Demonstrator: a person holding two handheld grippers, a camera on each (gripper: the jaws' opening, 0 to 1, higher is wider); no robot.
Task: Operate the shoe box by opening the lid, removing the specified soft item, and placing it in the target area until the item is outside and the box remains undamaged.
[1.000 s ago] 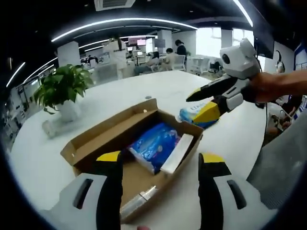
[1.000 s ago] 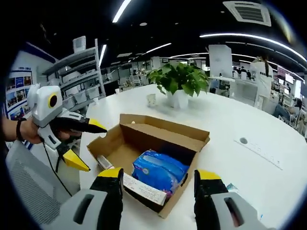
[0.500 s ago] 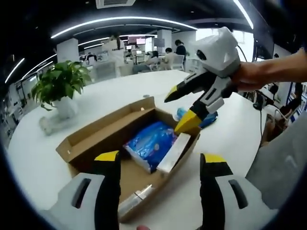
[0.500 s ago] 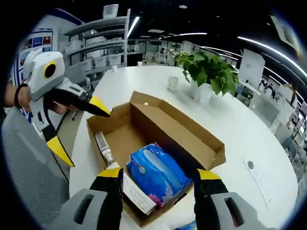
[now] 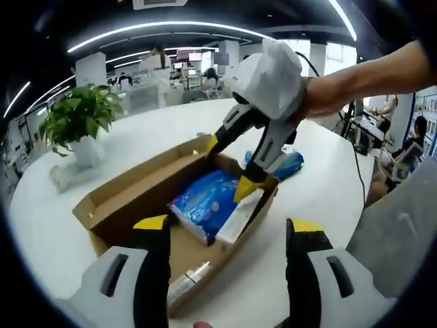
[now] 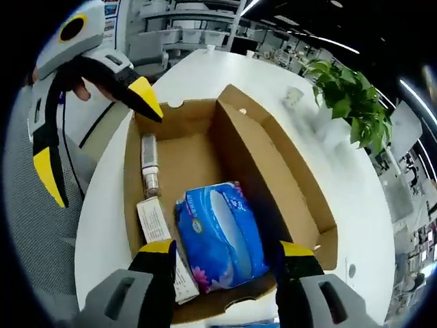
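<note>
Right gripper (image 6: 222,256): jaws apart, nothing between them, rising from the bottom of the right gripper view directly over the near end of the shoe box (image 6: 287,164). In the left gripper view the right gripper (image 5: 228,165) enters from the upper right, held by a hand (image 5: 328,96), jaws spread, tips poised over the box's far end above the tissue pack (image 5: 205,201).

Left gripper (image 5: 229,236): jaws apart, empty, at the bottom of the left gripper view, at the near edge of the shoe box (image 5: 130,191). In the right gripper view the left gripper (image 6: 95,140) occupies the upper left, jaws wide apart, one yellow tip at the box's far left corner.

Shoe box: open, brown cardboard, resting on the white worktop (image 6: 198,75). Contents in the right gripper view: the blue tissue pack (image 6: 218,236) at lower centre; a flat white carton (image 6: 160,249) just beside it on the left; a metallic tube (image 6: 149,164) further up the left wall.

A second blue pack (image 5: 287,164) lies on the worktop (image 5: 136,137) right of the box in the left gripper view. A potted plant (image 5: 75,123) stands at the left there.
</note>
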